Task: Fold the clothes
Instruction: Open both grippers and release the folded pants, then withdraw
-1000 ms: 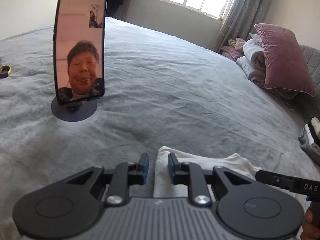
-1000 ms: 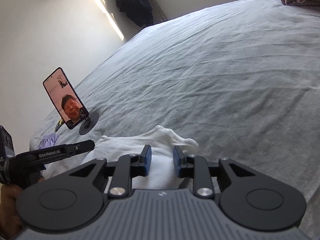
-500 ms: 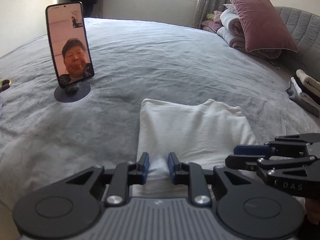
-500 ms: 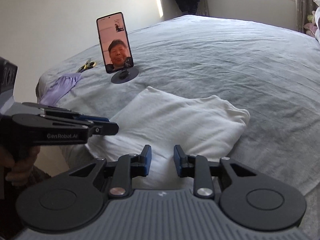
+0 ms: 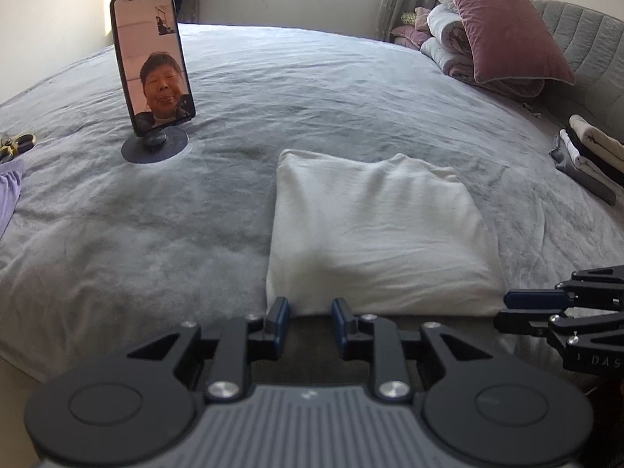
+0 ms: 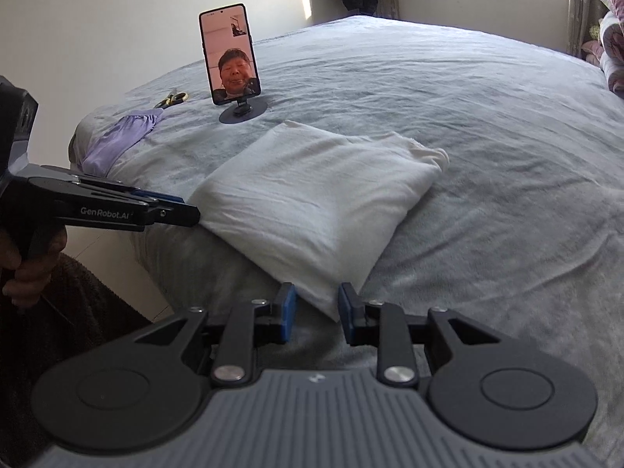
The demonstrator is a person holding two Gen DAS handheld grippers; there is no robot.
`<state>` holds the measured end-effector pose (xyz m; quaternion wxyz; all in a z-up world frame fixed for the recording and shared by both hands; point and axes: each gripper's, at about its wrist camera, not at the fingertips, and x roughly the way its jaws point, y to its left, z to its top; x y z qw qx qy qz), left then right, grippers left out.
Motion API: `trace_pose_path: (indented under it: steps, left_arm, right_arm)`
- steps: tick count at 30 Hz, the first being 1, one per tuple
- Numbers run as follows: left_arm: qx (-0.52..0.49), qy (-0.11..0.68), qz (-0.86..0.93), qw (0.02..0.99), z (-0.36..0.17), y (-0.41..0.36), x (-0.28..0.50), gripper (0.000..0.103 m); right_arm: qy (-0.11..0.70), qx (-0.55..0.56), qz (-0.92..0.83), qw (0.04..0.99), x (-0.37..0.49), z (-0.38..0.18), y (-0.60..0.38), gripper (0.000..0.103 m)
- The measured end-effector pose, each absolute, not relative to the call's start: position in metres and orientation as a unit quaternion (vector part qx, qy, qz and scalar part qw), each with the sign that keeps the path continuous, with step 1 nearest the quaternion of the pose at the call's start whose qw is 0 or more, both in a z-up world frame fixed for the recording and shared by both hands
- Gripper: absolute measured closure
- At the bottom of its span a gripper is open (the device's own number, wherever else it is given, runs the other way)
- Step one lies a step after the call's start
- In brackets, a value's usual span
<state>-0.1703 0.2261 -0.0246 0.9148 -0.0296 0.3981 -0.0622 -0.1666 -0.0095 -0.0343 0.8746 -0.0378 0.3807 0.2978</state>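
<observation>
A white garment (image 5: pixel 374 230), folded into a rough square, lies flat on the grey bed (image 5: pixel 312 89) near its front edge. My left gripper (image 5: pixel 310 312) sits at the garment's near left edge; its jaws are opening, and the cloth edge shows in the gap without either pad touching it. The right wrist view shows the same garment (image 6: pixel 312 195), its near corner reaching in between the parted jaws of my right gripper (image 6: pixel 316 304); the pads do not press it. Each gripper shows in the other's view, the left gripper (image 6: pixel 191 212) and the right gripper (image 5: pixel 503 308).
A phone on a round stand (image 5: pixel 152 62) is upright behind the garment. A purple garment (image 6: pixel 121 136) and scissors (image 6: pixel 173 98) lie at the bed's left edge. Pillows (image 5: pixel 503 35) and a stack of folded clothes (image 5: pixel 592 160) sit at the right. A hand (image 6: pixel 31 269) grips the left handle.
The white garment, bunched at both grippers' fingers a second ago, now lies flat and folded. Both grippers have drawn back toward the bed's front edge and rolled level. The left jaws have widened.
</observation>
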Motion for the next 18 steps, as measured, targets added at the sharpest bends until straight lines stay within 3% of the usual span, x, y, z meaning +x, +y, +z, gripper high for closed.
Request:
trace_pose_path:
  steps: [2,6,9,13,18]
  left_arm:
    - [-0.018,0.406,-0.067,0.911,-0.025,0.224,-0.174,0.073]
    - [-0.015,0.417,-0.083,0.905,-0.021,0.224,-0.179,0.056]
    - [-0.022,0.422,-0.092,0.902,-0.017,0.225,-0.178,0.044]
    - [-0.025,0.423,-0.094,0.901,-0.010,0.223,-0.171,0.038]
    - [-0.025,0.421,-0.106,0.901,-0.001,0.220,-0.160,0.024]
  right_arm:
    - [0.397,-0.037,0.290,0.870,-0.168,-0.036,-0.012,0.074]
    - [0.410,-0.044,0.280,0.867,-0.173,-0.029,-0.016,0.070]
    - [0.415,-0.049,0.264,0.869,-0.173,-0.022,-0.018,0.059]
    - [0.416,-0.042,0.257,0.871,-0.168,-0.015,-0.024,0.055]
    - [0.416,-0.034,0.255,0.872,-0.159,-0.009,-0.028,0.050]
